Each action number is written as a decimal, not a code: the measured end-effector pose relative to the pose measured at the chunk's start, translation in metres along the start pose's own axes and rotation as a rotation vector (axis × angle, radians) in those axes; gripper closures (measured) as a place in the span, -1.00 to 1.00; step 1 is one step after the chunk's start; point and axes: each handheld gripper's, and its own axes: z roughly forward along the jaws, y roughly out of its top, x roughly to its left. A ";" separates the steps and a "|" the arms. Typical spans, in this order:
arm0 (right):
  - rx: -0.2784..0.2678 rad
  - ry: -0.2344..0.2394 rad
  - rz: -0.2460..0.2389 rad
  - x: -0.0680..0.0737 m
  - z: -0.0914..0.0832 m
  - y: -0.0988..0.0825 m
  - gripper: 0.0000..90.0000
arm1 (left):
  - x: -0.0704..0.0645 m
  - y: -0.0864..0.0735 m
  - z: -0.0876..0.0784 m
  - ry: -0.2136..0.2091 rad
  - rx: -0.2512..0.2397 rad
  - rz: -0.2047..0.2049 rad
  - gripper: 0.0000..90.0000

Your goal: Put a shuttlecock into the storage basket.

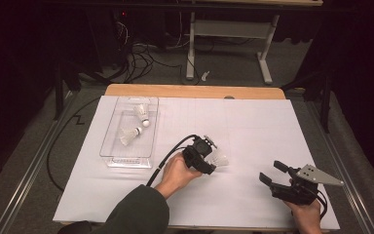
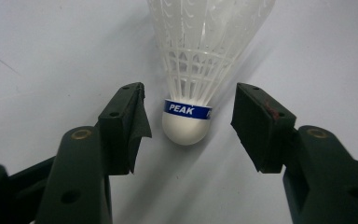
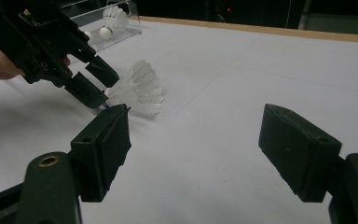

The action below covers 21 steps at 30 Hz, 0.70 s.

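White-papered desk point(image 1: 253, 126); shuttlecock point(image 2: 200, 70) lies at center, 3 o'clock of tray point(image 1: 108, 146). Left tongs point(image 2: 189, 123) wide, straddling cork, nothing gripped. Right tongs point(image 3: 193, 149) open, empty. Risk: round cork squirts out if pinched off-center.

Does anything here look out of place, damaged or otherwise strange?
One shuttlecock lies on its side on the white sheet, outside the clear tray holding two others. On the left gripper, one pad looks torn and ragged, and the other pad bears a small reddish scratch.
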 end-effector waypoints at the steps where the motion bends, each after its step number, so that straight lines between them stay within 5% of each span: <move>1: 0.000 0.000 0.000 0.000 0.000 0.000 -0.44 | 0.000 0.000 0.000 0.000 0.000 0.000 0.00; 21: 0.002 0.002 0.003 0.000 0.000 0.000 -0.44 | 0.004 -0.001 0.009 -0.001 0.043 -0.003 0.10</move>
